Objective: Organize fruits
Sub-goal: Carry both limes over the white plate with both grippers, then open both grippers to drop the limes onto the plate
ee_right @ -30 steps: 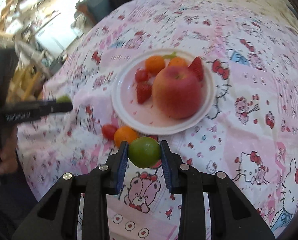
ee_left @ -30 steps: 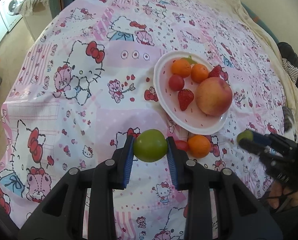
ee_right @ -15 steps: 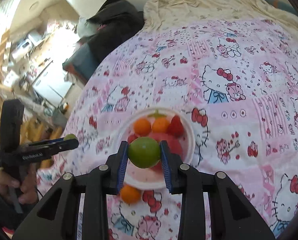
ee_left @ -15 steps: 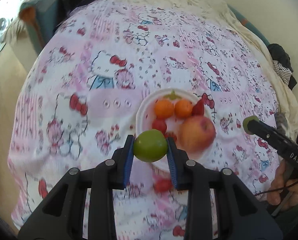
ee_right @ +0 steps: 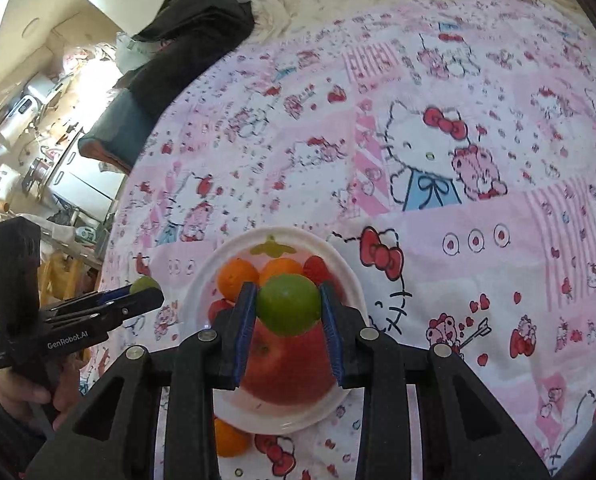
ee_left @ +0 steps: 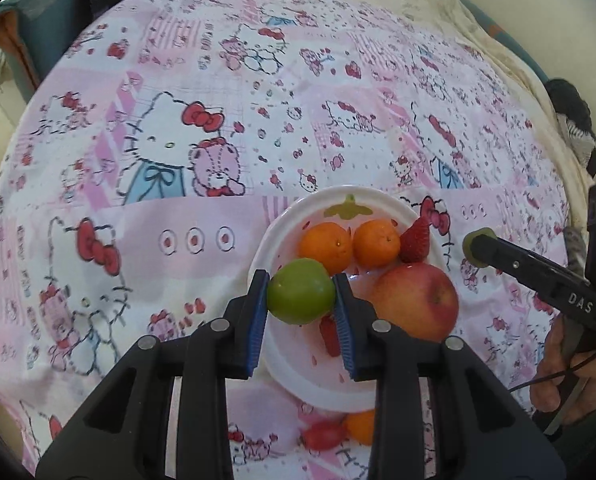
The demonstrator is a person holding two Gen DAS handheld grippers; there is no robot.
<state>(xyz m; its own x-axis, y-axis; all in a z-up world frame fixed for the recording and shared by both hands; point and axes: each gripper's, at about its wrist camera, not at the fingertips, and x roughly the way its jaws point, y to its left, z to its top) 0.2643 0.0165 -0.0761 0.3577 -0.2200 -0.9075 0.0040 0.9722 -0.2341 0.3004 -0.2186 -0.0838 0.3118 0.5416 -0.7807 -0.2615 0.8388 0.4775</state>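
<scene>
Both claws are clamped on green fruit: the left gripper [ee_left: 301,298] pinches a green lime [ee_left: 300,291] over the white plate [ee_left: 285,376] at its 9 o'clock edge, while the right gripper [ee_right: 287,305] squeezes a second green lime [ee_right: 288,303] above the red apple [ee_right: 289,372]. Two oranges [ee_left: 325,246] sit at the plate's 12 o'clock, with a strawberry [ee_left: 415,236] at 1 o'clock.

Left claw [ee_left: 301,298] clamped; right claw [ee_right: 288,303] clamped too.

Counted: two green limes [ee_left: 301,298] [ee_right: 288,304], three oranges [ee_left: 326,247] [ee_left: 376,243] [ee_left: 360,426], one apple [ee_left: 416,306], two strawberries [ee_left: 416,240] [ee_left: 330,334], one cherry tomato [ee_left: 322,435], one plate [ee_left: 273,240].
</scene>
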